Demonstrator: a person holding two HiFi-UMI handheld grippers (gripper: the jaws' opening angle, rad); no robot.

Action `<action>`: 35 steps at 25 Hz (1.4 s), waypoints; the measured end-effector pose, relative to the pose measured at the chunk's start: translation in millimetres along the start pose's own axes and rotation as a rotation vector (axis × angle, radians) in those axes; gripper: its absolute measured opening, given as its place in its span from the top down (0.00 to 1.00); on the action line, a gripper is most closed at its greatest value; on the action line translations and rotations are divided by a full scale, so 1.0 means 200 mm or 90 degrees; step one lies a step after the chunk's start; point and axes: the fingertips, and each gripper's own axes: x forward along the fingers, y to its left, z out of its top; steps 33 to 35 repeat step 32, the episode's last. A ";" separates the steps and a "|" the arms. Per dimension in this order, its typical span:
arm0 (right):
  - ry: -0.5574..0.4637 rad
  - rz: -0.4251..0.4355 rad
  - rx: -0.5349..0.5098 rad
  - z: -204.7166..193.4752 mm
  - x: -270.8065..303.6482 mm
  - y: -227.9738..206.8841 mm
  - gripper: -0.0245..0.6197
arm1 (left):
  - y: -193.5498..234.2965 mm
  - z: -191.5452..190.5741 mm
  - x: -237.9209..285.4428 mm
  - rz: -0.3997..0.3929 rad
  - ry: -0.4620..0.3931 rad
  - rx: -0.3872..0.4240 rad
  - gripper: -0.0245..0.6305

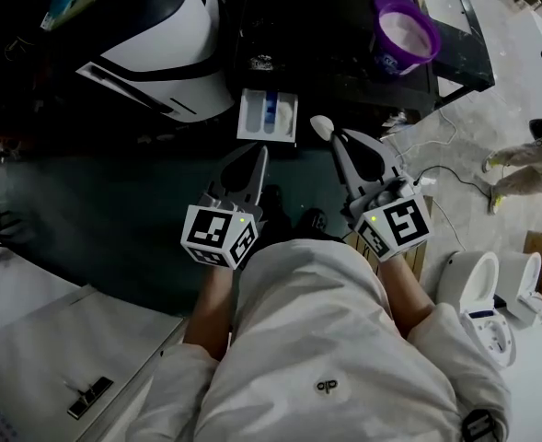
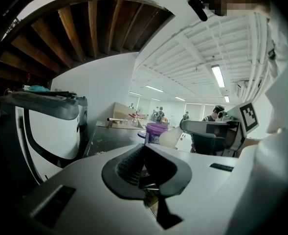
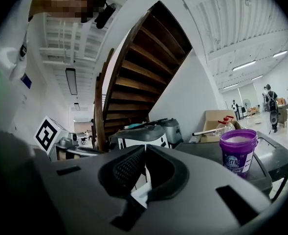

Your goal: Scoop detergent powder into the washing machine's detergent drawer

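Note:
The white-and-black washing machine (image 1: 160, 35) stands at the upper left, its white detergent drawer (image 1: 267, 116) pulled out with a blue insert showing. A purple tub (image 1: 405, 33) of white powder sits on the black table. My right gripper (image 1: 337, 139) is shut on a white scoop (image 1: 321, 126), whose bowl hovers just right of the drawer. My left gripper (image 1: 258, 152) is shut and holds nothing, just below the drawer. The left gripper view shows the scoop (image 2: 169, 137) and the tub (image 2: 156, 131). The right gripper view has the tub (image 3: 238, 151) at the right.
The black table (image 1: 344, 53) stands right of the machine. White toilets (image 1: 478, 288) stand on the floor at the lower right, a person (image 1: 528, 168) at the far right. A white cabinet (image 1: 50, 357) fills the lower left. A cable (image 1: 436, 168) trails across the floor.

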 end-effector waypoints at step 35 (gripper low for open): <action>0.017 0.023 -0.017 -0.02 -0.20 0.02 0.95 | -0.24 -0.03 0.00 0.012 -0.027 -0.006 0.93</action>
